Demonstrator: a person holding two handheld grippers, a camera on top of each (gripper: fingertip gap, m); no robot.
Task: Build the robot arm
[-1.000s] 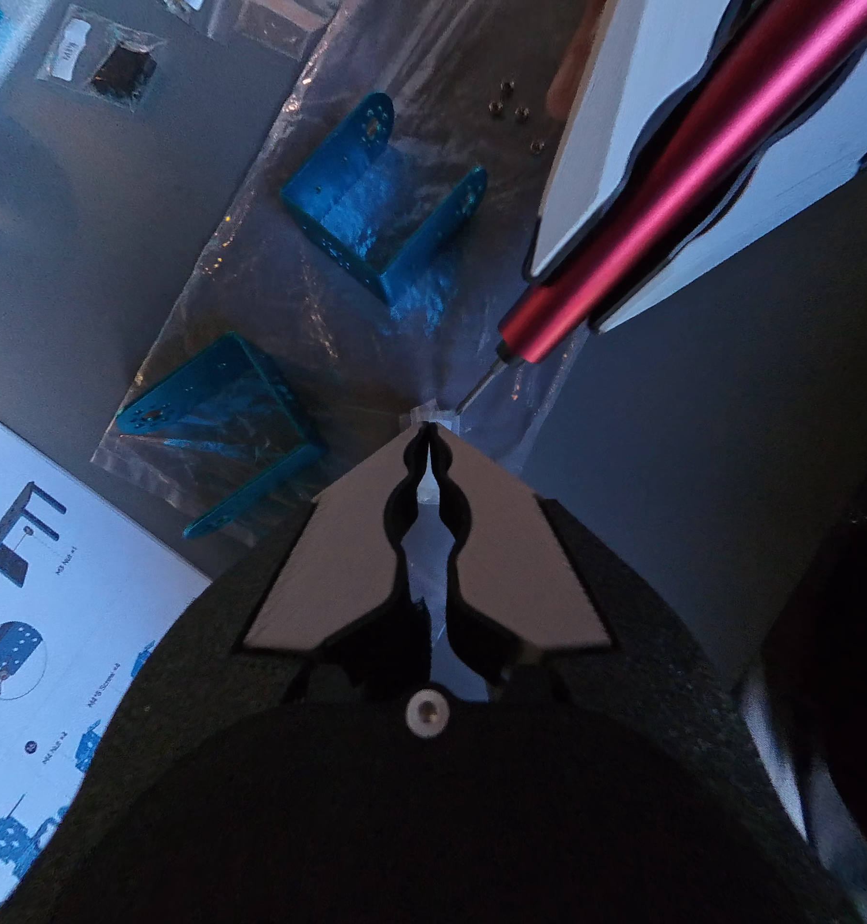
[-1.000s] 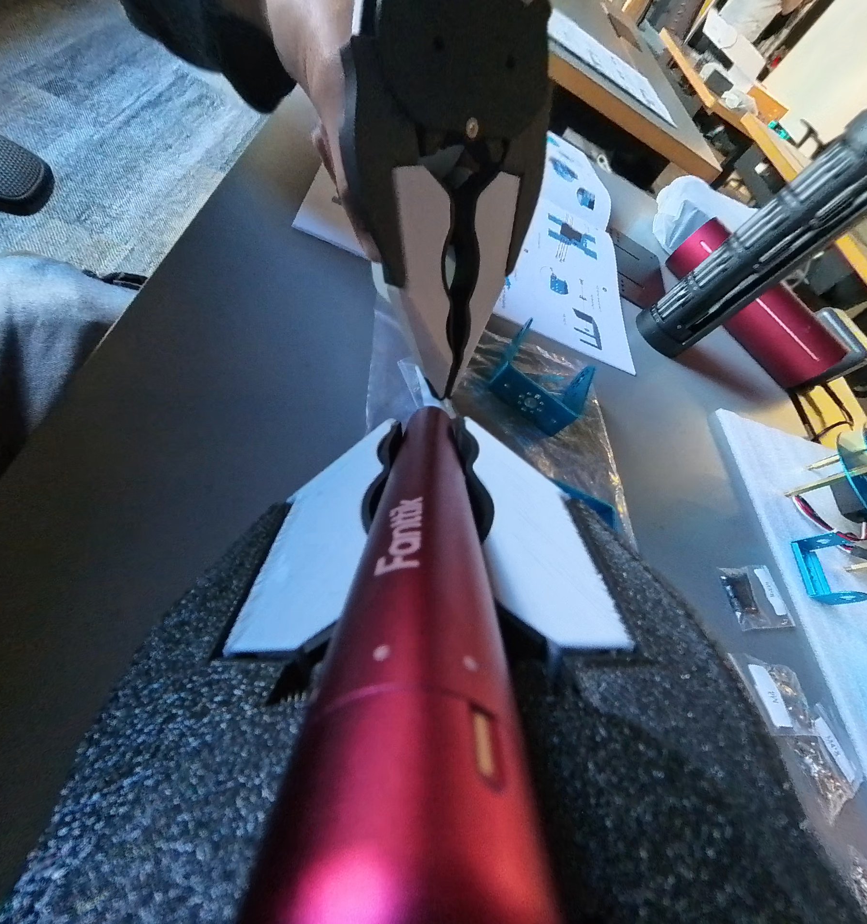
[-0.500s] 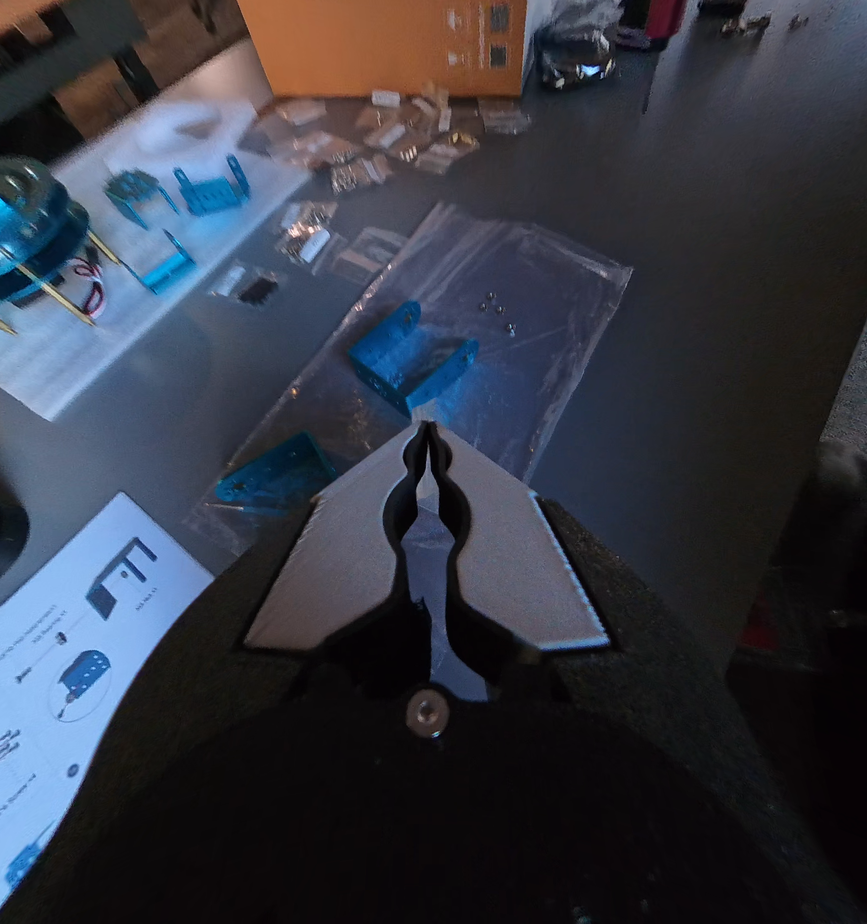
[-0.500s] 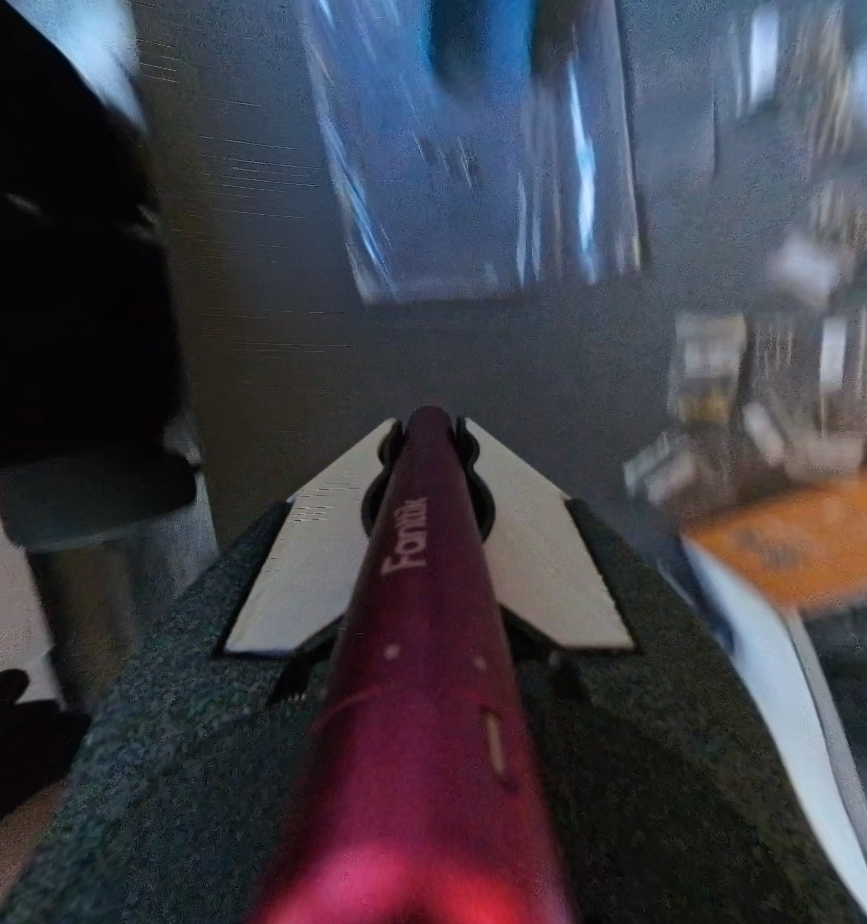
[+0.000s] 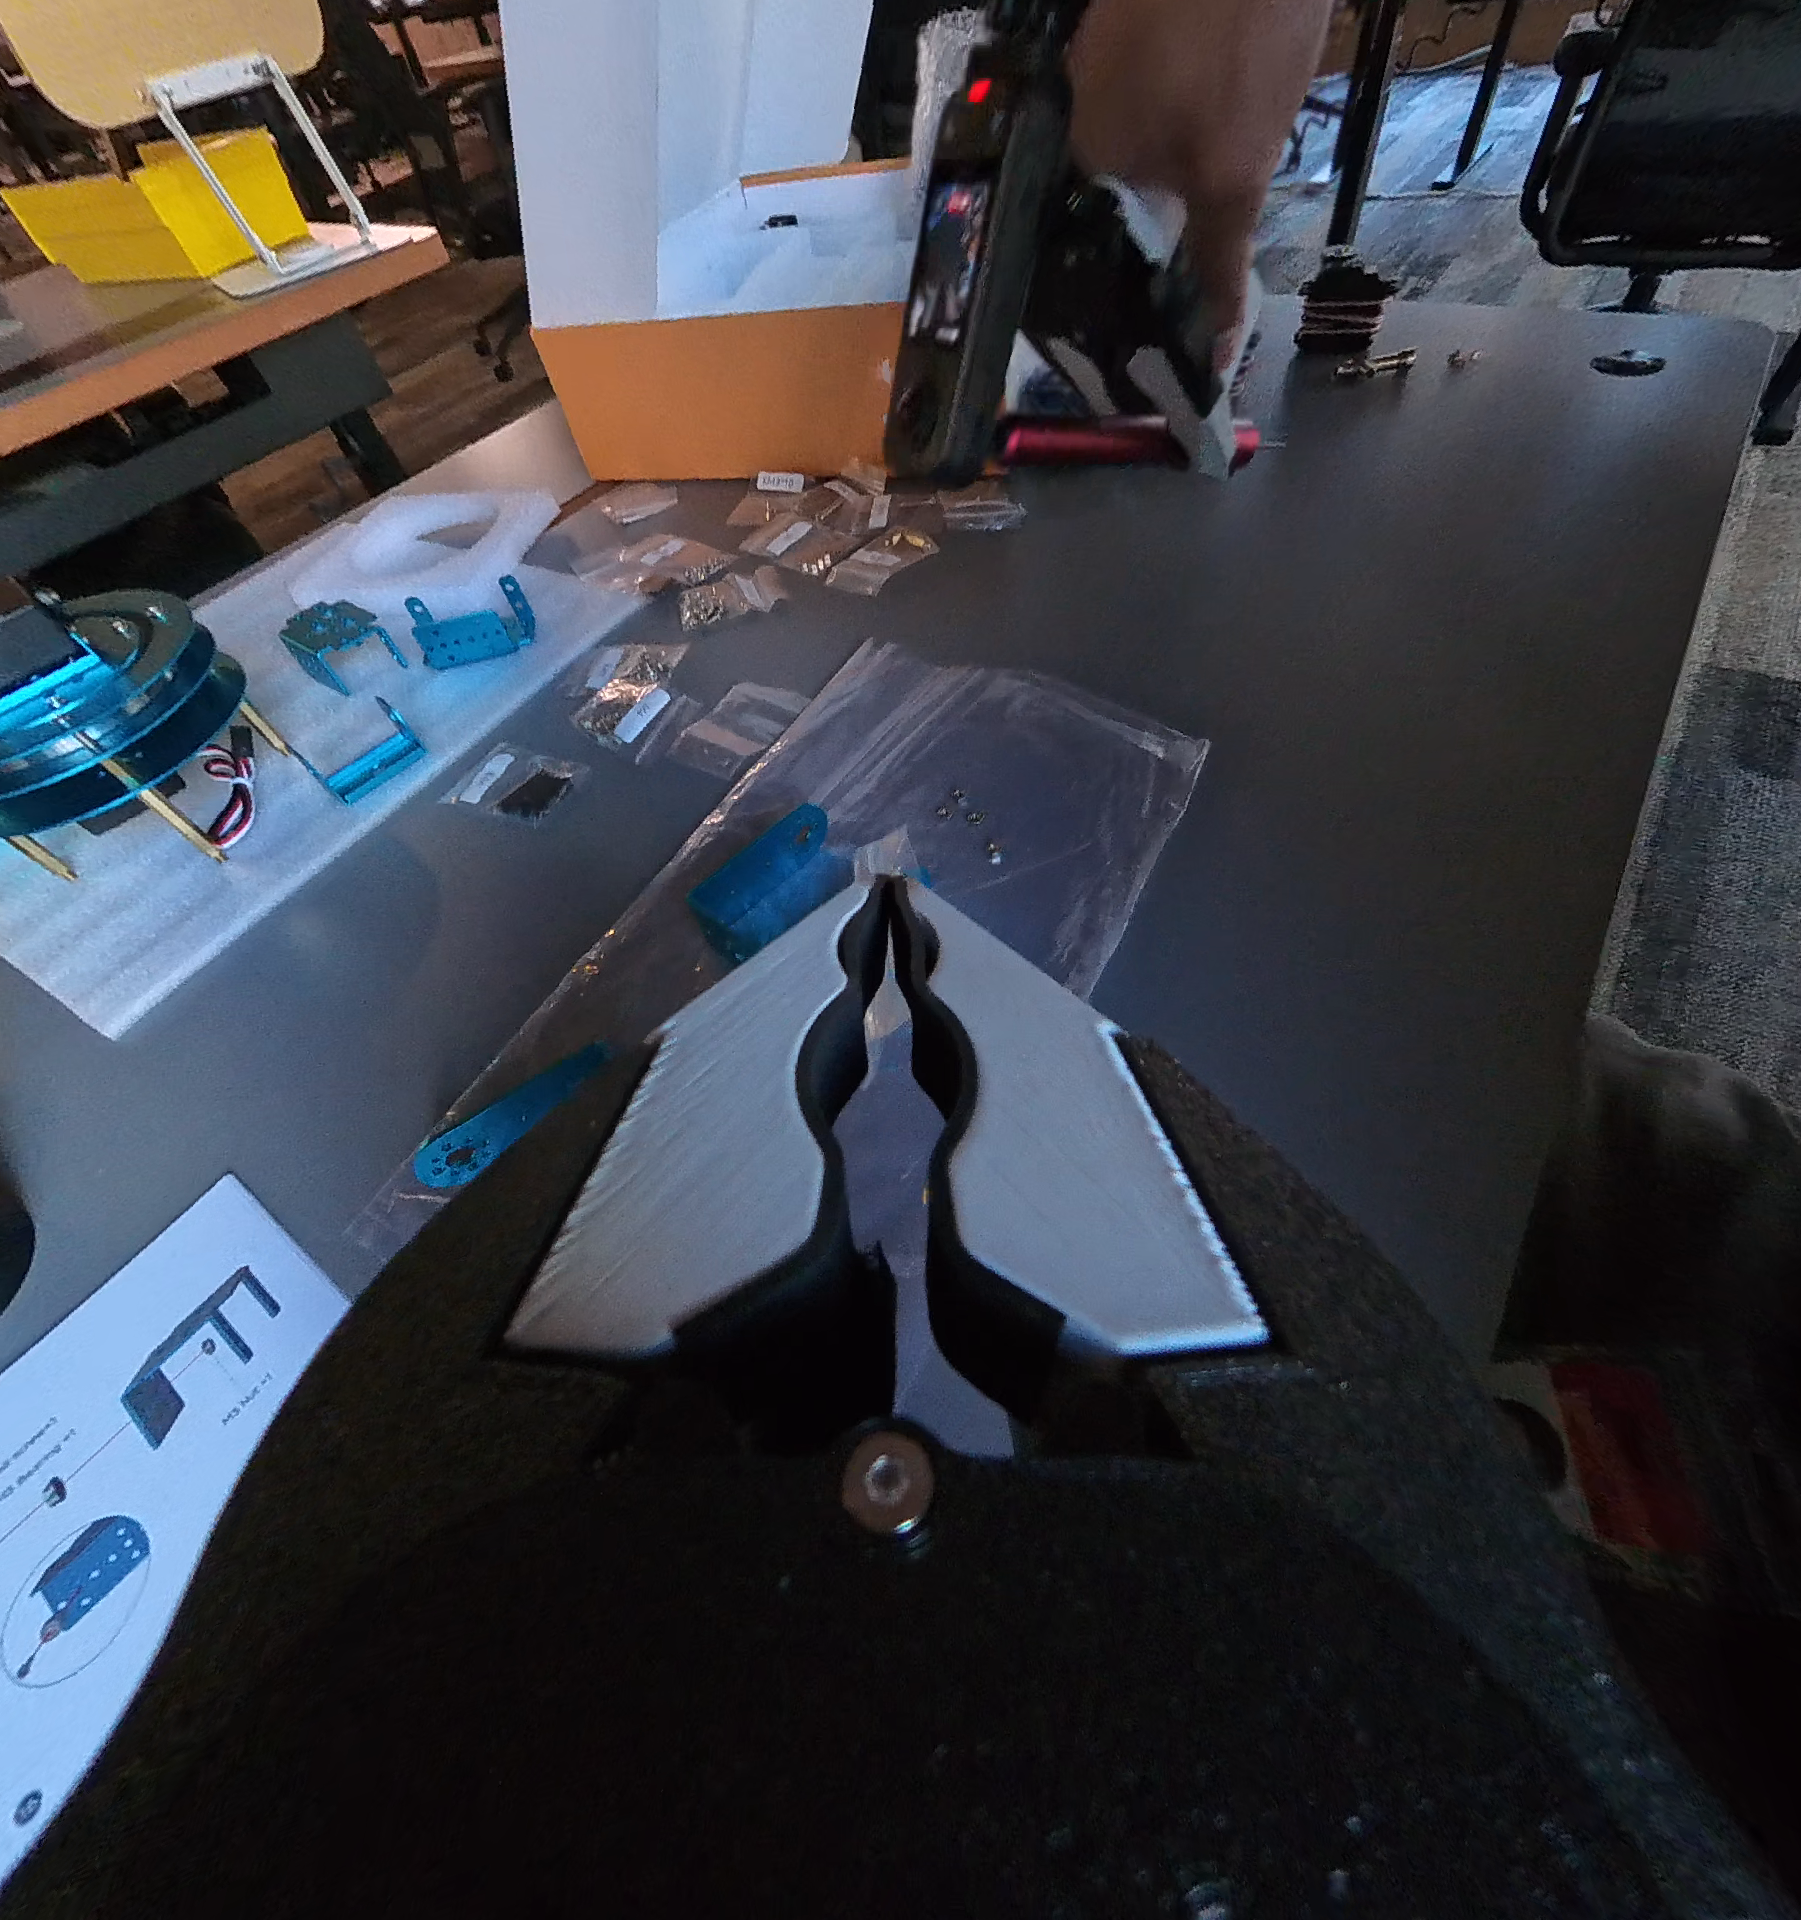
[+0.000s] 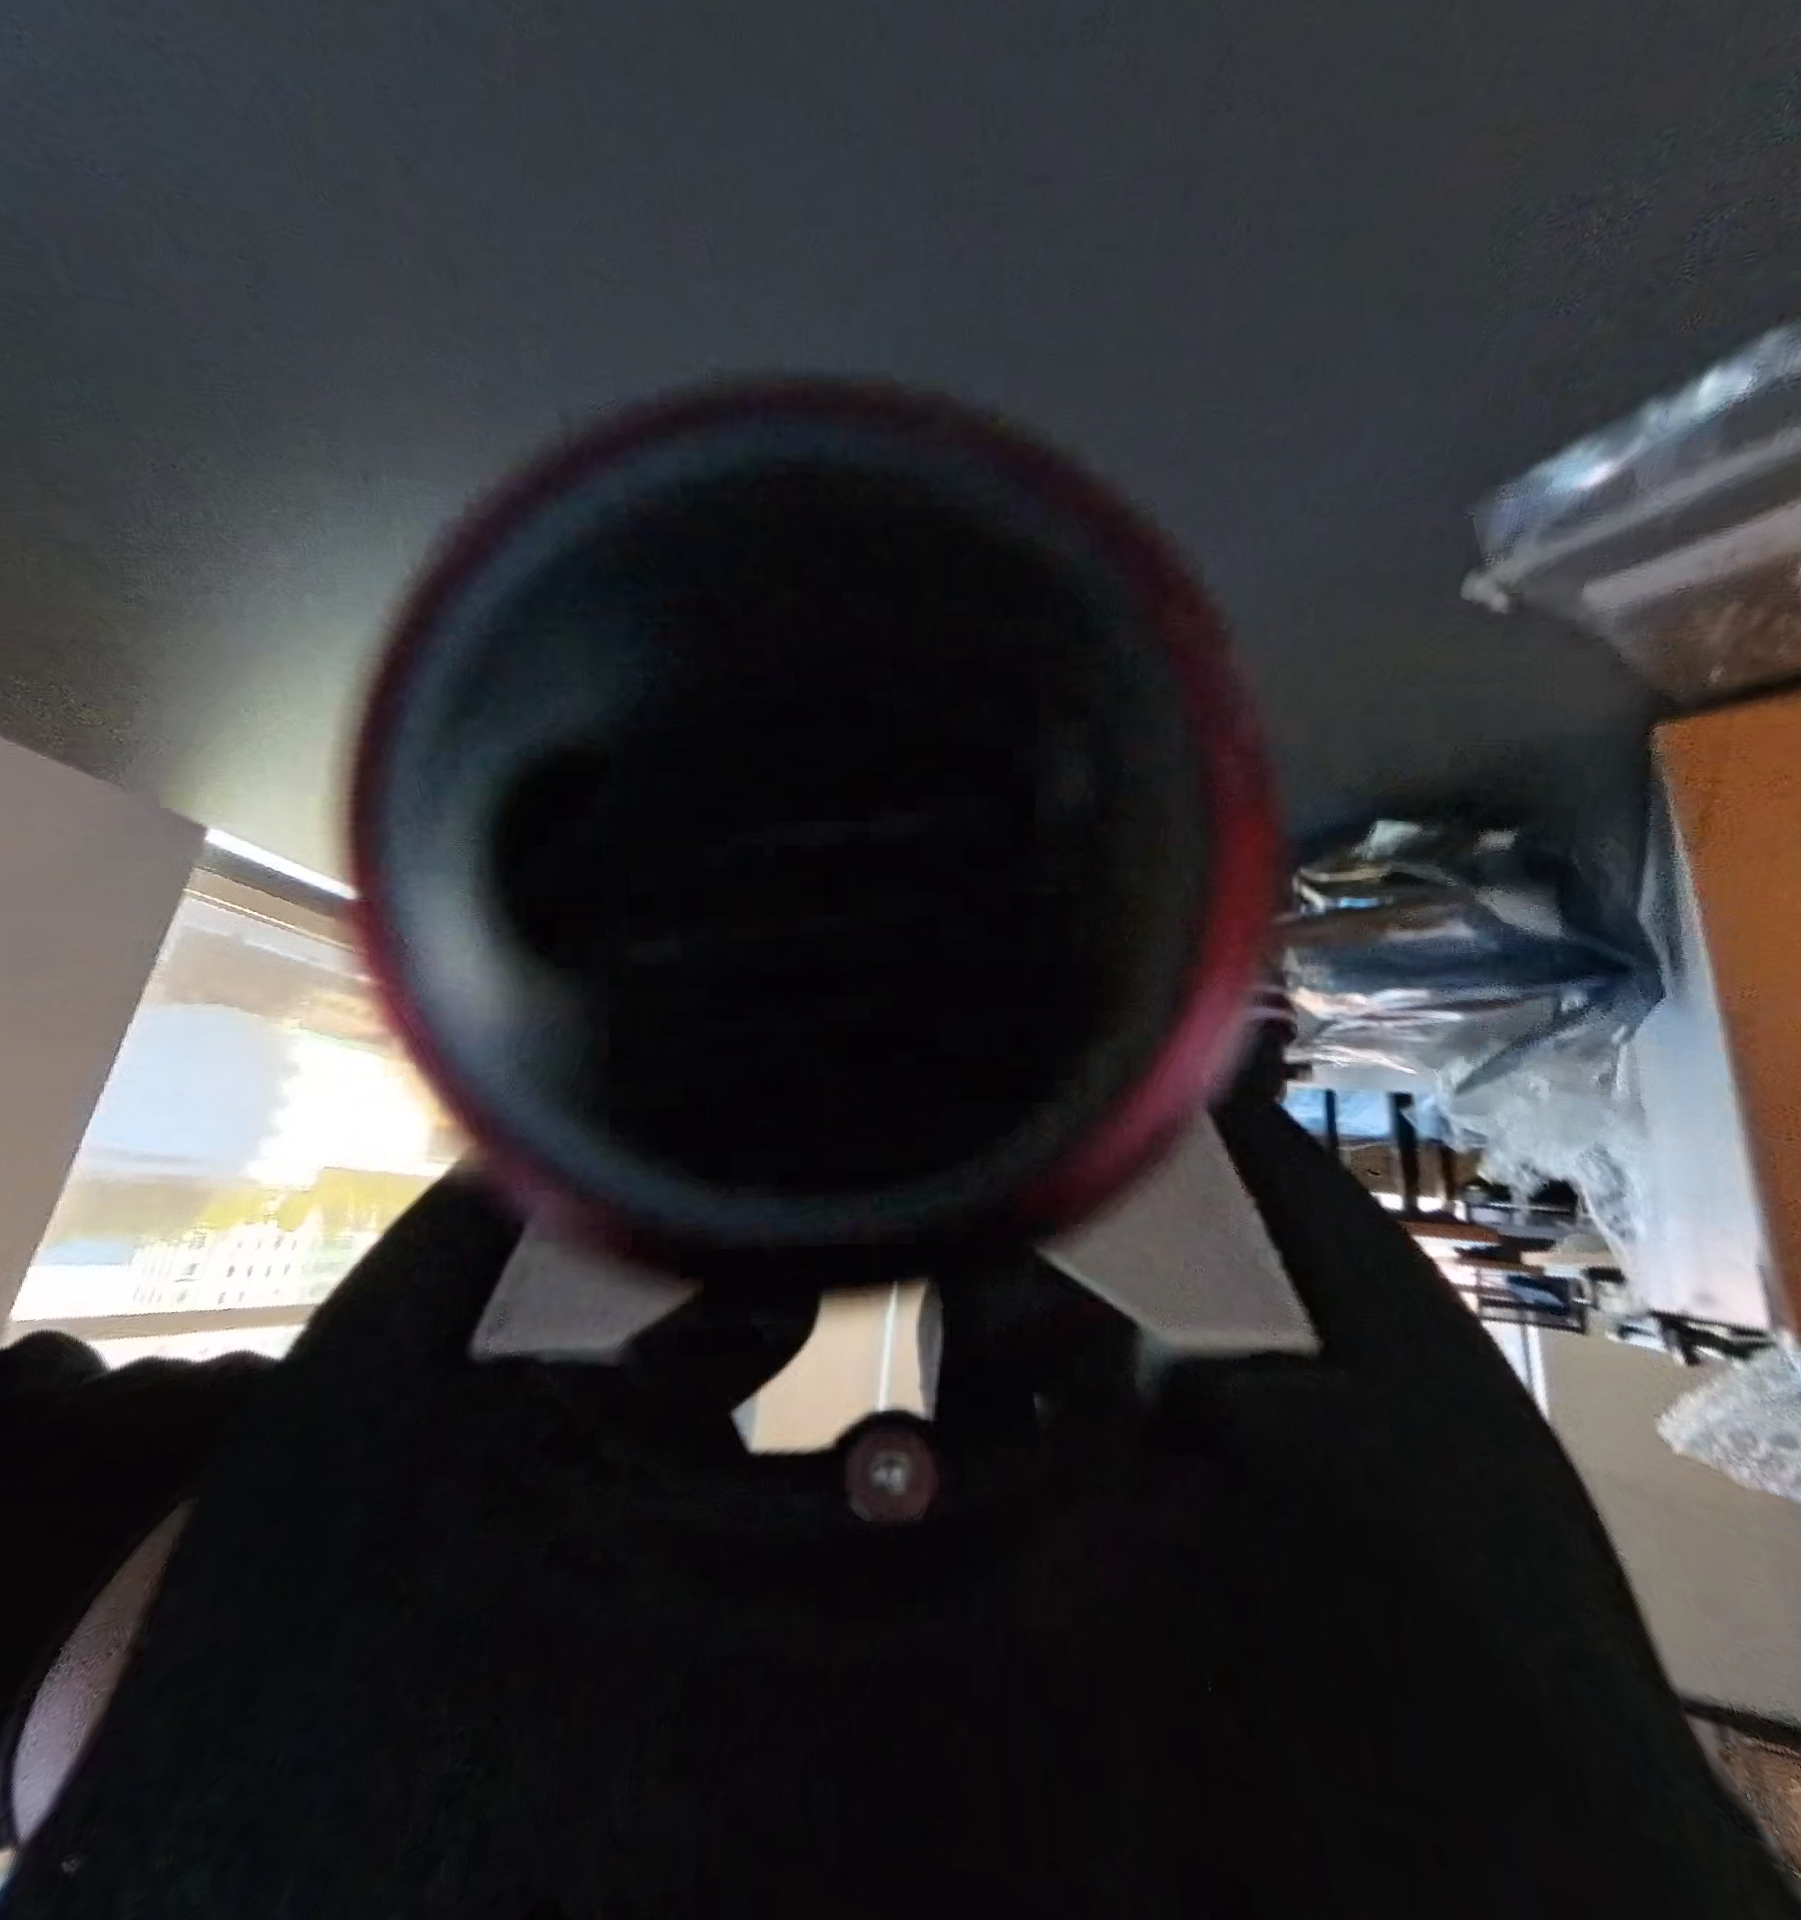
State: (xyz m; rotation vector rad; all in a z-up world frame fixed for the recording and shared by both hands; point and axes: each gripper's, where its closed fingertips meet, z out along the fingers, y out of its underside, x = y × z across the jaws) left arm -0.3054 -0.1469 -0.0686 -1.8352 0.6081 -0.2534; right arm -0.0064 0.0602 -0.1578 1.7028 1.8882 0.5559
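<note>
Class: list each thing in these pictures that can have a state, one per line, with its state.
left gripper: shut, pinching a small clear packet
right gripper: shut on the red screwdriver, low at the table's far end
orange box: open, white flap up
large clear bag: lying flat on the table

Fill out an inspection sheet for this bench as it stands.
Surface: dark grey table, matte.
Parts: blue bracket and loose screws on a clear plastic bag; more brackets on a white foam sheet.
Clutter: small hardware bags, instruction sheet.
Grippers: left gripper shut on a clear plastic scrap; right gripper shut on a red screwdriver, low beside the orange box.
Cables: red, white and black wires under the blue round base.
Surroundings: second desk with yellow boxes, office chair, carpet.
</note>
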